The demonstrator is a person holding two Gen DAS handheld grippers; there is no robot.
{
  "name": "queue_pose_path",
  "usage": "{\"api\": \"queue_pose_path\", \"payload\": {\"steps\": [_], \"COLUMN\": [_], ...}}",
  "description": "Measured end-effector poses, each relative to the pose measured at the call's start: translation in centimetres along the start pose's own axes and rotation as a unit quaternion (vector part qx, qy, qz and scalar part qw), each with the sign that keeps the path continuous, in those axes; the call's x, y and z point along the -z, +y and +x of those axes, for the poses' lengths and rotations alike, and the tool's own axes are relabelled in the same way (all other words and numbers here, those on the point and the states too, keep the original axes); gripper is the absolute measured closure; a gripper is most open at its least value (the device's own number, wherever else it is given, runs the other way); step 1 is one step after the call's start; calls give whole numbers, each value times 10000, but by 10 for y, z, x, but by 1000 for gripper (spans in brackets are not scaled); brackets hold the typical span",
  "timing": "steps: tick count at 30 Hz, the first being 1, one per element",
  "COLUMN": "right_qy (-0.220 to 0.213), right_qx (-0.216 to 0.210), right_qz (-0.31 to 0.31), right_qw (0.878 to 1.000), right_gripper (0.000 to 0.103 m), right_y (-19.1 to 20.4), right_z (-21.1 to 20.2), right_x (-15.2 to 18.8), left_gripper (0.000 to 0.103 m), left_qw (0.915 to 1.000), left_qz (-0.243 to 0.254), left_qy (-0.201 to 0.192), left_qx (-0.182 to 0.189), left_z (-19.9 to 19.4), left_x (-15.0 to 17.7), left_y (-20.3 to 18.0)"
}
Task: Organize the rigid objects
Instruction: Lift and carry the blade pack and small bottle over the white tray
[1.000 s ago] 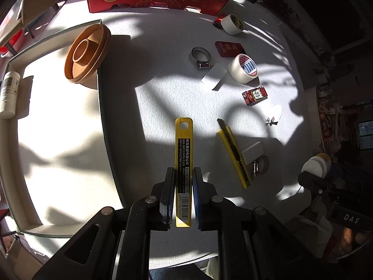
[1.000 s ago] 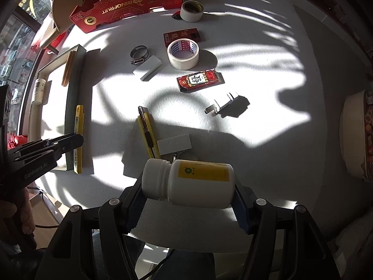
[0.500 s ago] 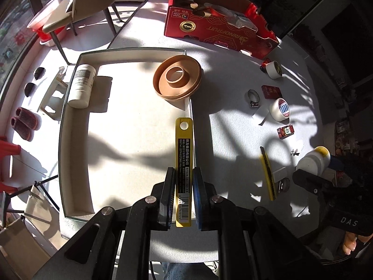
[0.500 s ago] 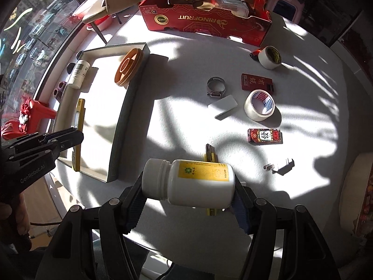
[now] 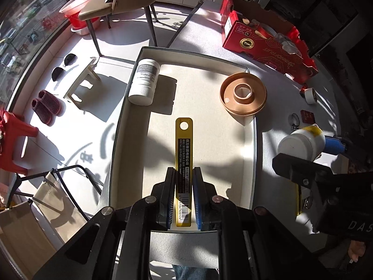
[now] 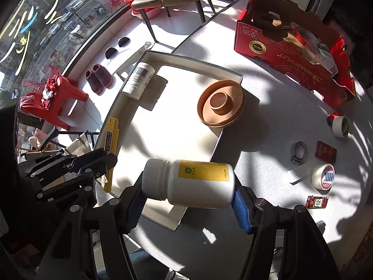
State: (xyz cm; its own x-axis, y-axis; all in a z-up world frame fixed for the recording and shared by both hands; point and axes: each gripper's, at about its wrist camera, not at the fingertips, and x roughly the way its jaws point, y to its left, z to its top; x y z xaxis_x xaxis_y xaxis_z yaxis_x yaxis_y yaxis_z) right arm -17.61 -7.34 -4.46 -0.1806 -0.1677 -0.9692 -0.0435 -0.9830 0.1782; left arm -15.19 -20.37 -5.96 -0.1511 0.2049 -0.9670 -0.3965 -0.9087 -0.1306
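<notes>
left tongs (image 5: 183, 198) clamp yellow blade case (image 5: 184, 161) over tray (image 5: 254, 144); right tongs (image 6: 188, 200) grip white bottle (image 6: 191, 183) sideways.

I see hard sunlight from the window (image 6: 46, 30), sharp shadows across the tray (image 5: 255, 140) (fisheye-bent edges, dark corners).

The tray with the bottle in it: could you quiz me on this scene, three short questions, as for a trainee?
1. True or false: the left gripper is shut on the yellow blade case.
2. What does the right gripper hold? A) tape roll B) white bottle C) hose clamp
3. Fill in: inside the white tray lie a white jar and a brown ____.

Key:
1. True.
2. B, the white bottle with a yellow label, held sideways.
3. Dish: the brown round dish leans on the tray's right wall.
</notes>
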Motion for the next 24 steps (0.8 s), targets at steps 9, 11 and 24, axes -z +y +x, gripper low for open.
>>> {"api": "queue_pose_path", "payload": {"steps": [9, 11, 24], "right_qy": [108, 126, 325], "right_qx": [22, 37, 71], "right_qz": [53, 91, 232], "right_qw": [9999, 9999, 9992], "right_gripper": [37, 37, 37], "right_y": [7, 6, -2], "right_z": [20, 24, 46], "right_x": [-26, -30, -44], "left_gripper": [88, 88, 88], "left_qw": [9999, 9998, 9992], "left_qz": [-43, -62, -122], "left_qy": [109, 130, 318], "left_qx": [-118, -127, -205], "left_z": [22, 27, 49], "left_x": [-18, -23, -33], "left_y": [5, 6, 9]}}
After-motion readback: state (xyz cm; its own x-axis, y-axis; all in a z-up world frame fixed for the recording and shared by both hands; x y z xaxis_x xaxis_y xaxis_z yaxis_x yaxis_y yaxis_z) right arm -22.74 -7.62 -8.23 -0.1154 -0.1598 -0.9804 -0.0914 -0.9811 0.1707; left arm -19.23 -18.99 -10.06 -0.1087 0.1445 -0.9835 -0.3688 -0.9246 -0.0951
